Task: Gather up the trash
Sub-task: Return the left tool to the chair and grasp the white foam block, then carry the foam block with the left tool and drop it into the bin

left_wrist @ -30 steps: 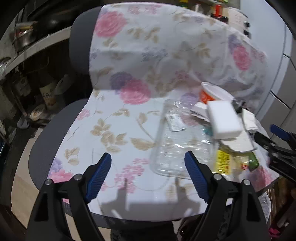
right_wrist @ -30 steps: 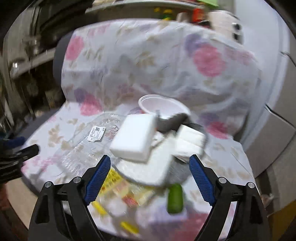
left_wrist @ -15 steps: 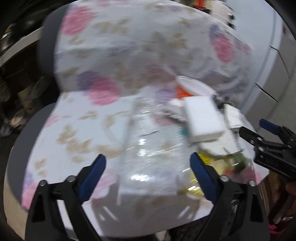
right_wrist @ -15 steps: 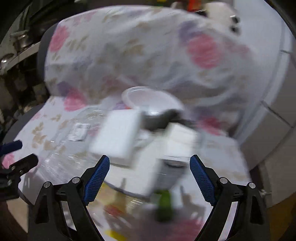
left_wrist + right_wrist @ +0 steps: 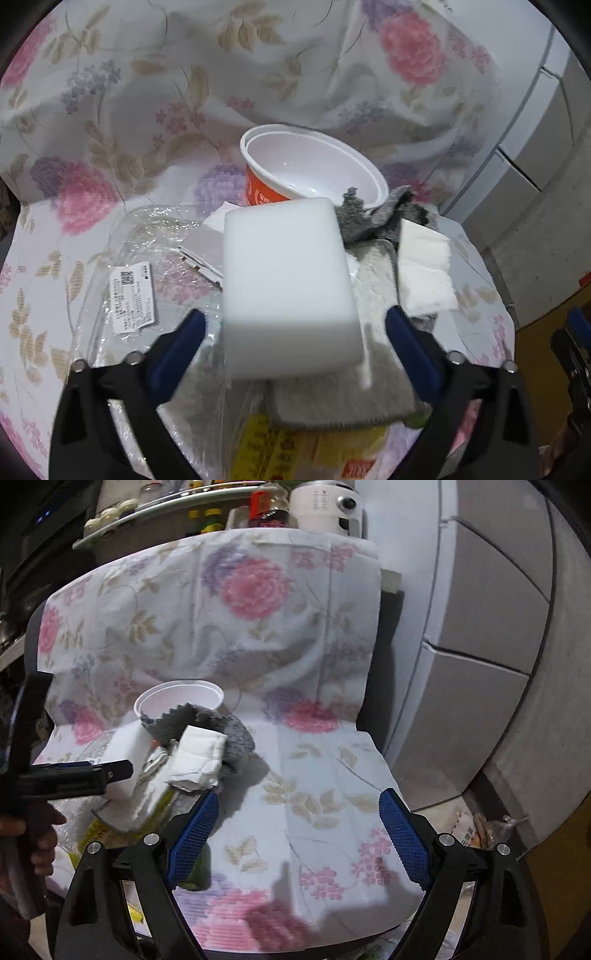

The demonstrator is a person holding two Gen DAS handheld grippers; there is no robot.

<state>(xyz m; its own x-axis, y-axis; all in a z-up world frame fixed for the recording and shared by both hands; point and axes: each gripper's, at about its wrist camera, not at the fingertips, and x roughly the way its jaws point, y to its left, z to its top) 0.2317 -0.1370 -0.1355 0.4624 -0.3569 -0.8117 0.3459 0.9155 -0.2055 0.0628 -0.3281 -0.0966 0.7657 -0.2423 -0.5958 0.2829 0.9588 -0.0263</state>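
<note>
A pile of trash lies on a chair draped with a floral cloth point(image 5: 110, 110). On top lies a white foam block point(image 5: 288, 288). Its near end sits between the fingers of my left gripper point(image 5: 293, 350), whose jaws are closing, with a gap still showing on both sides. Behind the block stand a red-and-white paper bowl point(image 5: 314, 173), a grey rag point(image 5: 369, 218) and a folded white tissue point(image 5: 424, 273). A clear plastic container point(image 5: 133, 295) with a label lies to the left. My right gripper point(image 5: 295, 834) is open over bare floral cloth point(image 5: 325, 775), to the right of the pile.
A yellow wrapper point(image 5: 273, 450) and a pale fuzzy pad point(image 5: 343, 398) lie under the block. A green item point(image 5: 199, 871) sits by my right gripper's left finger. Grey cabinets point(image 5: 480, 664) stand at the right, and a shelf with bottles point(image 5: 207, 517) stands behind the chair.
My left gripper has moved right and closer, from over the clear container to around the white block. My right gripper has swung right, off the pile onto bare cloth.
</note>
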